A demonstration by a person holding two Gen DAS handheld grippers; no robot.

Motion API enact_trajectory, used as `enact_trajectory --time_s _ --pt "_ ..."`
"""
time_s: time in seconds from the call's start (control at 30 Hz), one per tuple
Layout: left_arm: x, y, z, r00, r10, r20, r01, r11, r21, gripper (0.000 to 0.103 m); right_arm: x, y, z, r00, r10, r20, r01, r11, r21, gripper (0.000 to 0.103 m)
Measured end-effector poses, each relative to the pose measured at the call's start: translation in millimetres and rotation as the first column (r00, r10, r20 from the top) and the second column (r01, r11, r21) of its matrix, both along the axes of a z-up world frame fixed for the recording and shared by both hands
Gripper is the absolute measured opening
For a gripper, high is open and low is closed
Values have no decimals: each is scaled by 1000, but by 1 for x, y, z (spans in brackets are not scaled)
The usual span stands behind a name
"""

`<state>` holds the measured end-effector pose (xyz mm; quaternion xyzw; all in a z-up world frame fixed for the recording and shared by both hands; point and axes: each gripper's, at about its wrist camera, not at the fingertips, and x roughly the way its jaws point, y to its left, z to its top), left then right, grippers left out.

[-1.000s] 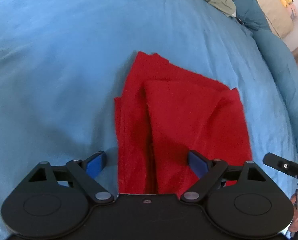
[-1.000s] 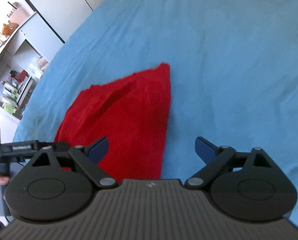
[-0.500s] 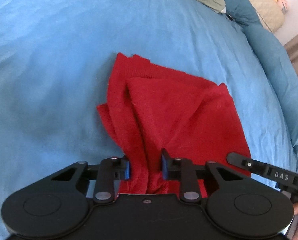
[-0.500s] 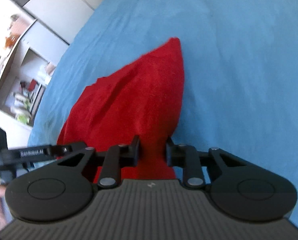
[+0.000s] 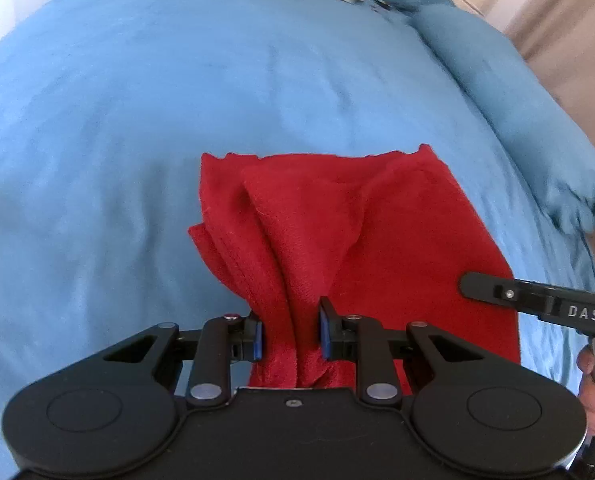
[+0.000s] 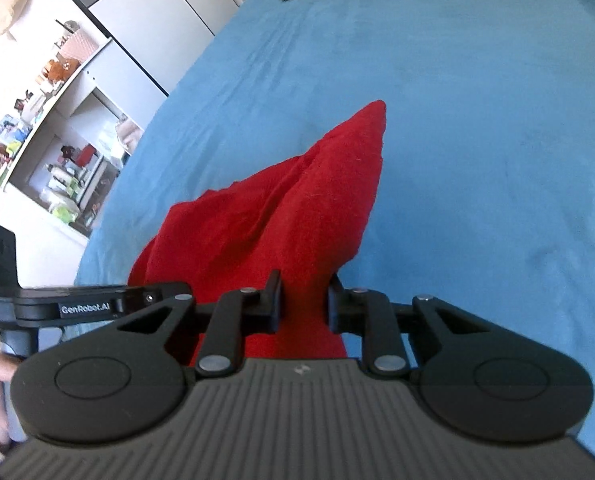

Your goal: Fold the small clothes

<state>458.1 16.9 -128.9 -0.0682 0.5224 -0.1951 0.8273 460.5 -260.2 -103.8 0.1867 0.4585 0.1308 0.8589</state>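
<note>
While lying on the blue bedspread, red garment bunched between clenched left gripper fingers; right gripper likewise

The left gripper is matte black, with two round discs at its base, angled link arms pinned by silver screws, and blue pads on its fingers. The right gripper has the same black linkage above a ribbed grey housing; its side bar reads "DAS", while the left one's bar reads "GenRobot.AI". Bare skin of the right hand wraps a dark handle.
</note>
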Motion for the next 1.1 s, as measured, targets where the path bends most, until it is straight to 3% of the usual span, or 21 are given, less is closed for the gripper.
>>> enact_trajectory --time_s 0.17,0.3,0.4,0.43,0.47,0.63,0.77,0.93,1.03,1.1 --pt "-38 -38 -21 1000 -24 2 24 1000 3 28 -48 -33 -22 999 -39 -5 39 999 -2 36" --pt "-51 -55 -54 1000 -17 -17 18 999 41 31 -70 -49 -61 997 -71 -41 71 997 -2 37" --pt "-63 -61 -67 999 -9 40 4 992 123 62 -80 -57 -88 993 -106 -42 106 994 -3 44" --pt "-66 -58 -69 998 9 57 -17 989 148 79 -84 -59 -93 993 -113 -39 113 994 6 48" --pt "-69 -52 -70 998 22 66 -33 986 163 86 -88 -61 -95 993 -116 -29 116 993 14 49" --pt "-83 -28 -67 994 64 86 -75 989 127 87 -101 -64 -91 995 -99 5 99 994 -49 70" --pt "-89 -22 -67 991 58 120 -78 982 170 94 -106 -68 -90 994 -113 8 113 991 -65 78" --pt "-98 -6 -65 990 79 121 -102 974 201 94 -111 -74 -84 993 -117 30 119 990 -76 79" --pt "-105 -6 -49 982 88 165 -128 960 249 93 -119 -74 -65 988 -132 76 139 985 -99 79" --pt "-114 -5 -30 978 80 193 -126 963 239 93 -127 -75 -47 986 -130 108 141 985 -103 79"
